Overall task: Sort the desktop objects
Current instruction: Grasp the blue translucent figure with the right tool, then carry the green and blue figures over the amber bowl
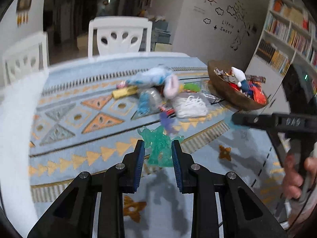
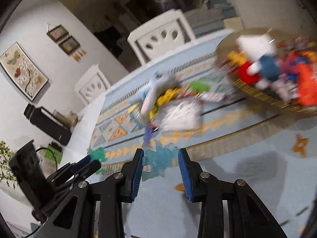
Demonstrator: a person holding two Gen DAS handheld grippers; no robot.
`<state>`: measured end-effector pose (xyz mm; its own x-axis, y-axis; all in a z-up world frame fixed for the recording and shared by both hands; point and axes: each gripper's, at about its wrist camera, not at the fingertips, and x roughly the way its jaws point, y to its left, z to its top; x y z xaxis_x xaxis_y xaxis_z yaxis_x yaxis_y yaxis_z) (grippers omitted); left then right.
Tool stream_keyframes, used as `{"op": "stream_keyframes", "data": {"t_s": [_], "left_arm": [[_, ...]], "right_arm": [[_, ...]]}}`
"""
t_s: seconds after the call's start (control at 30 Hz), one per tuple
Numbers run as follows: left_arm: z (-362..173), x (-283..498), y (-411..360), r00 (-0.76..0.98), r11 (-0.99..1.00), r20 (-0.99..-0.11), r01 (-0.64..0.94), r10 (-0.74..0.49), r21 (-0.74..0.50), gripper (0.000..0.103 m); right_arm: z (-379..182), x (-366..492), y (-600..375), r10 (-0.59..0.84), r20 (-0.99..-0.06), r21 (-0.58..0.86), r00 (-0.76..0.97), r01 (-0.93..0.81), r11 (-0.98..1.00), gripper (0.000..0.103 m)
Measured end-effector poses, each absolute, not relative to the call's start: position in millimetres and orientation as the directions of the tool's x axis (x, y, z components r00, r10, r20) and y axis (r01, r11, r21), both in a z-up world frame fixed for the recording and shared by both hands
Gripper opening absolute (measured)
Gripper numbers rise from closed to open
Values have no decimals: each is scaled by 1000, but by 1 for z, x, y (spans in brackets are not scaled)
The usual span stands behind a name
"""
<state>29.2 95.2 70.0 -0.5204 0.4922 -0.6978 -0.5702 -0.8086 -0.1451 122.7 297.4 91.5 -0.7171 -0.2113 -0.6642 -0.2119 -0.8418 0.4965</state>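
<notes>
Green translucent figure (image 1: pixel 159 147) gripped by left gripper (image 1: pixel 158 154); blue figure (image 2: pixel 159 159) between parted right gripper (image 2: pixel 160 165) fingers

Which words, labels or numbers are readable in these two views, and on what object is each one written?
"Life is Sweet" (roughly, the middle word is faint): black wall sticker beside drawn clouds, a sun and a tree.
Book spines on the white bookshelf: too small to read.
Snack wrappers in the woven basket: printed, but too blurred to read.
Packets in the pile on the table: blurred, unreadable.
Framed poster on the wall: pictures only, no legible text.
</notes>
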Motion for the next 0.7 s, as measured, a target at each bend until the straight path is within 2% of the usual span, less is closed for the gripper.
{"op": "stream_keyframes", "data": {"t_s": [0.37, 0.7], "left_arm": [[127, 66, 180, -567, -751, -638, -659, 522, -29, 25], [131, 78, 278, -553, -678, -619, -734, 558, 45, 25]], "right_arm": [[162, 187, 370, -28, -563, 443, -826, -273, -854, 35], [178, 214, 443, 71, -530, 459, -845, -355, -815, 35]]}}
